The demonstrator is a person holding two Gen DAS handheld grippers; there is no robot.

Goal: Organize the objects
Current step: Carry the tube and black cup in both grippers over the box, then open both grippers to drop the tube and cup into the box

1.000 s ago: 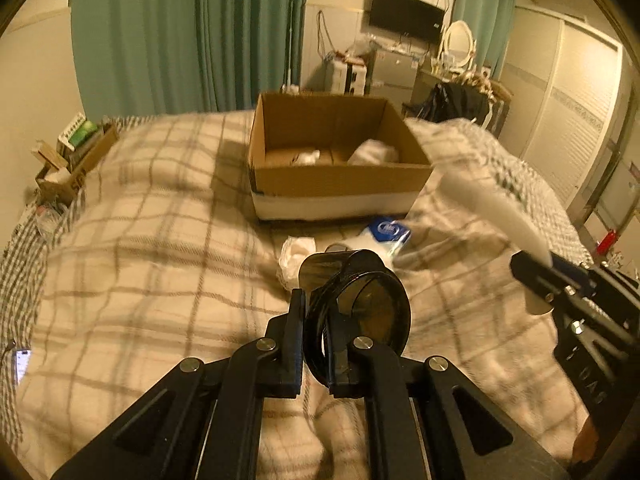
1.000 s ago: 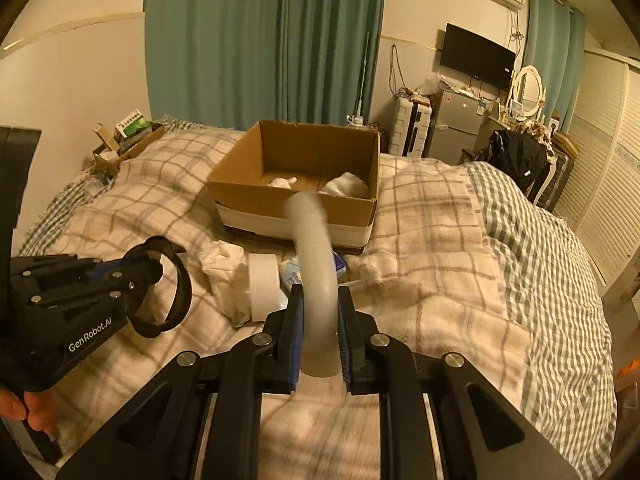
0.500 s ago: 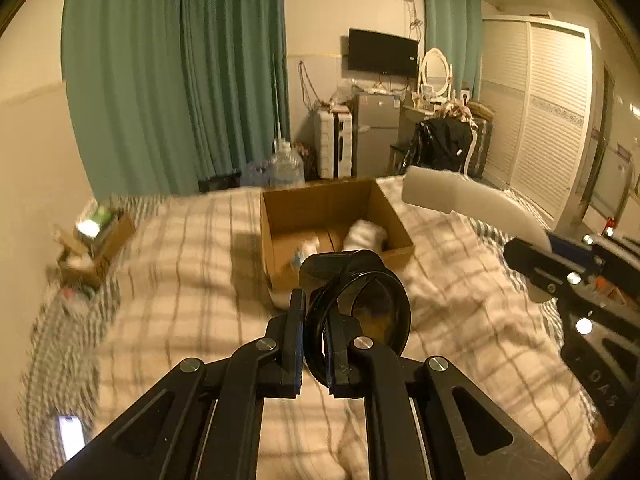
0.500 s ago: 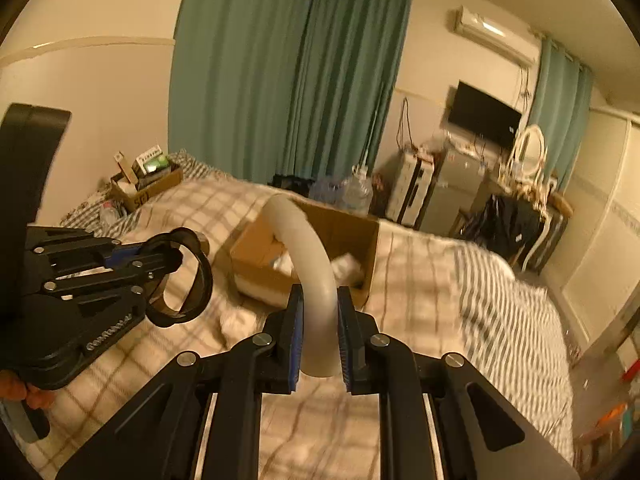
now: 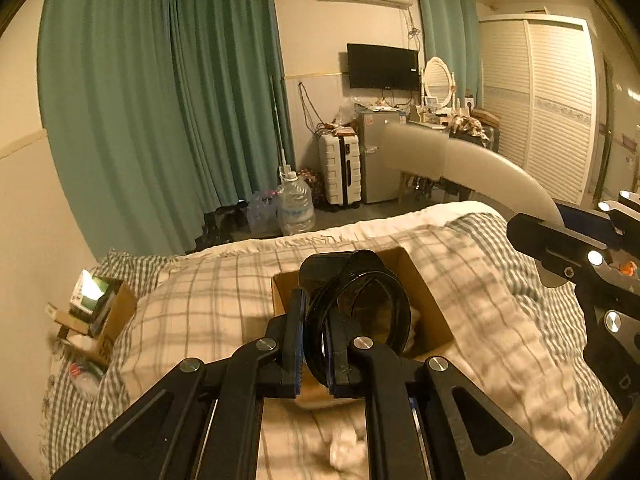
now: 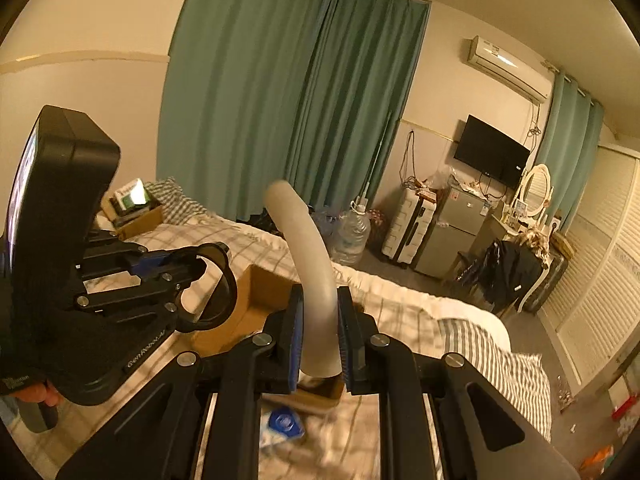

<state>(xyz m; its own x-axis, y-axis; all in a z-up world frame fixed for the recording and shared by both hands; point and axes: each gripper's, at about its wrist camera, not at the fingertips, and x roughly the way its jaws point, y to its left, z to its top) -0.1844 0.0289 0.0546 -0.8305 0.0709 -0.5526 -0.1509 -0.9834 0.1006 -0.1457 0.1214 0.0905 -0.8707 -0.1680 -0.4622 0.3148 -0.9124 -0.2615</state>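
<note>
A black ring was gripped upright between the clenched jaws of the left gripper, its loop projecting beyond the fingertips. A curved white tube was clamped near its lower end between the jaws of the right gripper and arched up and away from them. Beyond and below both sets of jaws, an open cardboard box was seen on the checked blanket; pale items inside it were too obscured to identify. A blue-capped packet, blurred, was visible under the right jaws, near the box. In the left view the tube crossed to the right of the jaws. Farther off, green curtains, a water jug, a suitcase and a television were seen.
</note>
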